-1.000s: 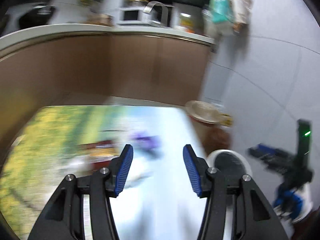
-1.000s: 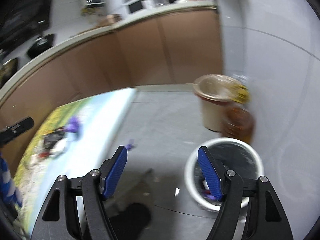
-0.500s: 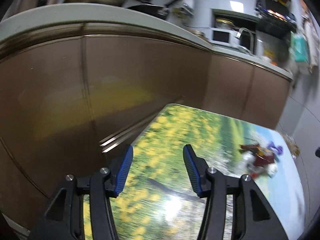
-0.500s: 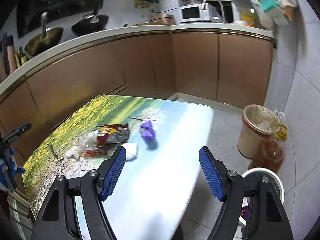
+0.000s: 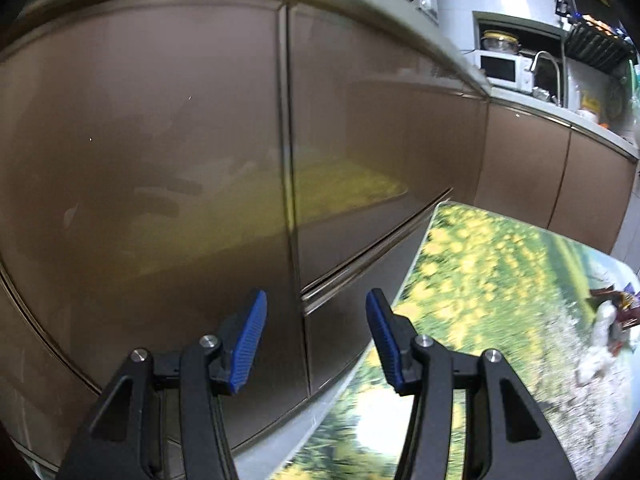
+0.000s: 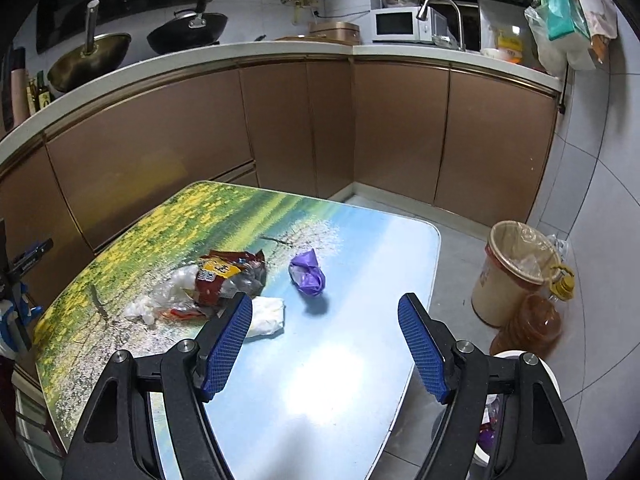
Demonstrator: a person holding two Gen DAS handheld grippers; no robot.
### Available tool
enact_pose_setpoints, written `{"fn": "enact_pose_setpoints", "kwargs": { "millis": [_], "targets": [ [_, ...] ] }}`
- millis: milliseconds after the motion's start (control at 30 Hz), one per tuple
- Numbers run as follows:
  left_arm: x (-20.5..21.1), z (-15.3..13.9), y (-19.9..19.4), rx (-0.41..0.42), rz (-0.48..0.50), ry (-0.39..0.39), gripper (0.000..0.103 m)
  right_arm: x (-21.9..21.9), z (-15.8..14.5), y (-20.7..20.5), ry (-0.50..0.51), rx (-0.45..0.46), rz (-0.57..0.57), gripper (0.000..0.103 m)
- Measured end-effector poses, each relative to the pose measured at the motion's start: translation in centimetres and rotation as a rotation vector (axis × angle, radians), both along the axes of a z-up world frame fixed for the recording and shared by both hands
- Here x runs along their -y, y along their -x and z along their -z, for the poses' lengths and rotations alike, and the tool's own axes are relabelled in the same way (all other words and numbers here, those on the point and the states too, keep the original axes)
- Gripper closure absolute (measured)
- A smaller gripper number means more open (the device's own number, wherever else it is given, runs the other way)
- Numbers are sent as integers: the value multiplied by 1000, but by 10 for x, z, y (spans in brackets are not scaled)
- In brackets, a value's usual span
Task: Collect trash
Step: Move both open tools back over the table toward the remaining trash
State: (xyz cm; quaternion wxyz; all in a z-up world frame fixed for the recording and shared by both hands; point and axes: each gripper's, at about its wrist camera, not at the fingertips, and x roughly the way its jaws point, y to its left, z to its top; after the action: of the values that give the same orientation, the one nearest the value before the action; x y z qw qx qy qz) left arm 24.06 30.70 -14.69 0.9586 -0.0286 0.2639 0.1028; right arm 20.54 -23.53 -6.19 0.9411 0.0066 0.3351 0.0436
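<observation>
Trash lies on a low table [image 6: 340, 360] printed with a flower landscape: a red snack wrapper [image 6: 228, 274], clear crumpled plastic [image 6: 172, 292], a white tissue [image 6: 266, 316] and a purple wrapper [image 6: 307, 272]. My right gripper [image 6: 326, 346] is open and empty, above the table's near part, short of the trash. My left gripper [image 5: 314, 342] is open and empty, facing the brown cabinet doors [image 5: 180, 160] at the table's left edge; the trash pile [image 5: 608, 328] shows far right in its view.
A beige bin with a plastic liner [image 6: 516, 272] stands on the floor right of the table, next to an oil bottle [image 6: 532, 320]. A white bin [image 6: 500, 400] sits behind my right finger. Kitchen counter [image 6: 280, 52] with woks, microwave and tap behind.
The left gripper has swung left, from the table and white bin to the cabinet doors. The right gripper has swung from the floor bins to over the table, facing the trash.
</observation>
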Motion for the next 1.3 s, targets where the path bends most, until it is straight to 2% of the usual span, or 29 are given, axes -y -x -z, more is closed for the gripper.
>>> {"fn": "enact_pose_setpoints", "kwargs": {
  "millis": [133, 333, 467, 633, 800, 1000, 1200, 1300],
  "targets": [
    [-14, 13, -3, -29, 14, 20, 53, -7, 7, -5, 2, -25, -16, 29],
    [-22, 9, -18, -23, -5, -5, 53, -17, 17, -12, -5, -52, -47, 29],
    [-36, 22, -34, -89, 17, 103, 53, -19, 17, -11, -1, -54, -59, 29],
    [-28, 23, -32, -117, 23, 19, 53, -22, 19, -14, 0, -58, -74, 29],
    [-13, 23, -18, -122, 29, -4, 53, -27, 28, -16, -11, -74, -93, 29],
    [-1, 20, 3, -128, -27, -70, 53, -20, 49, -15, -31, -84, -103, 29],
    [-13, 22, 14, -151, -96, -45, 53, 9, 73, -10, -161, -117, -105, 28],
    [-17, 22, 14, -158, -127, -43, 53, 9, 74, -9, -159, -109, -129, 28]
  ]
}}
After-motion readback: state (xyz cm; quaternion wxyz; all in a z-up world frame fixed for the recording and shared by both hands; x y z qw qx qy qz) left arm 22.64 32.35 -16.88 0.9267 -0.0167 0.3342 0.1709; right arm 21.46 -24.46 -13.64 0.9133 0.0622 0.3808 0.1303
